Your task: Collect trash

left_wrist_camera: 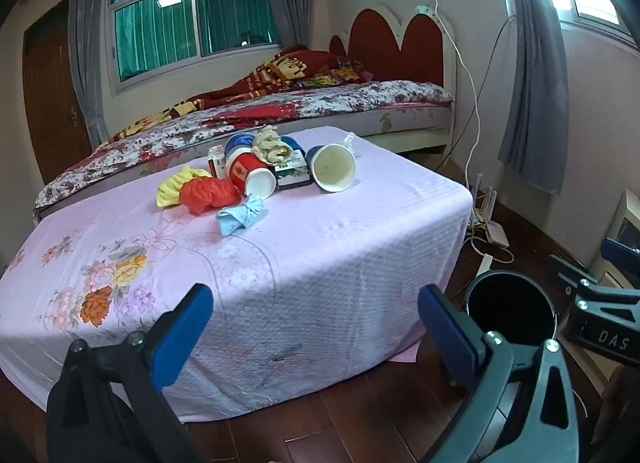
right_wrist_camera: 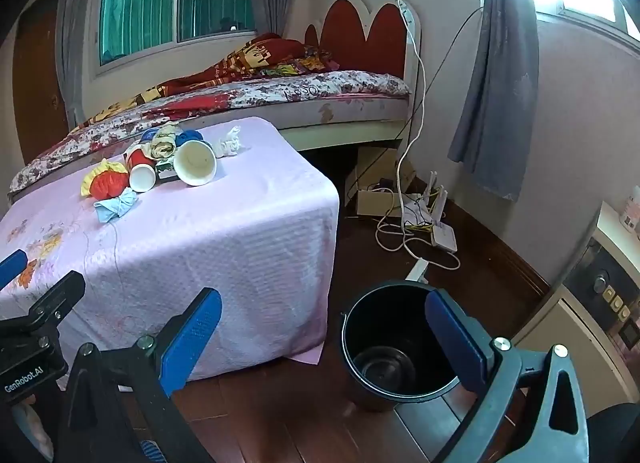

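The left gripper (left_wrist_camera: 316, 323) hangs low over the near edge of the table, its blue-padded fingers (left_wrist_camera: 182, 337) spread wide with nothing between them. The right gripper (right_wrist_camera: 324, 337) is spread just as wide and empty, held over the wooden floor with one pad in front of the round black plastic bucket (right_wrist_camera: 394, 343), which stands on the floor just beside the table's right corner.

The table is draped in a pink floral cloth (left_wrist_camera: 280, 263). The trash sits bunched together on its far half, toward the bed. Nearest to the grippers lies a crumpled pale blue tissue (left_wrist_camera: 240, 215). Touching it on the left is a scrunched red-orange plastic bag (left_wrist_camera: 208, 193), with a crumpled yellow wrapper (left_wrist_camera: 172, 187) against its far side. Behind the tissue a red paper cup (left_wrist_camera: 252, 177) lies tipped over, white mouth facing forward. To its right lies a dark flat box (left_wrist_camera: 294, 177), then a larger blue paper cup (left_wrist_camera: 332, 167), also on its side with its cream interior showing. A wadded beige cloth (left_wrist_camera: 274, 147) tops the pile.
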Demonstrator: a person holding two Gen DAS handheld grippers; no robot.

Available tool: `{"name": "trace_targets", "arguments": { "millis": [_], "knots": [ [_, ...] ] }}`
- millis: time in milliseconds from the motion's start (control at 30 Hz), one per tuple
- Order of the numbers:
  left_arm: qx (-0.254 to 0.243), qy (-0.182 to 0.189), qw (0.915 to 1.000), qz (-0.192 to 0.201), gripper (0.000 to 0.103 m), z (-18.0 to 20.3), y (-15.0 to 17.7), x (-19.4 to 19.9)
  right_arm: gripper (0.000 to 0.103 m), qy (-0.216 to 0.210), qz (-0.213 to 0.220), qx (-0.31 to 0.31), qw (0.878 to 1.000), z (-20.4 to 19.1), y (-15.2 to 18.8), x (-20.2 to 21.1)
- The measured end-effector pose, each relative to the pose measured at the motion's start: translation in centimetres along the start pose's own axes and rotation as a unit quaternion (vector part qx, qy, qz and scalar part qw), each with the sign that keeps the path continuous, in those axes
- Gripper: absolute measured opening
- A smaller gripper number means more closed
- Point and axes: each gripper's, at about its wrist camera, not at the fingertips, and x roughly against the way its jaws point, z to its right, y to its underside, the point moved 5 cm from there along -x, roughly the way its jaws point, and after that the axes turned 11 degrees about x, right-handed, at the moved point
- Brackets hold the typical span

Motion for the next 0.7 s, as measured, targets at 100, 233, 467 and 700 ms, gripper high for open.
{"name": "trace_targets", "arguments": {
  "millis": [100, 233, 467, 700],
  "knots": [
    [0.0, 0.0, 1.0, -0.001, 0.102, 0.01, 0.1, -0.04, 0.103, 0.0, 0.0, -0.002, 1.0, 0.05, -0.01, 0.0],
    [0.004, 0.001, 1.0, 0.0, 0.102, 0.03, 0.37, 0.0, 0.103, 0.0, -0.002, 0.002, 1.0, -0.26, 0.05, -0.09],
    [0.006, -0.001, 1.0, -0.002, 0.102, -0.11, 0.5, -0.02, 0.103, 0.001, -0.002, 0.008, 1.0, -0.63, 0.06, -0.12],
    [0.007, -0.002, 1.0, -0.002, 0.102, -0.14, 0.45, -0.01, 0.103, 0.002, -0.003, 0.008, 1.0, -0.69, 0.06, -0.18]
  ]
}}
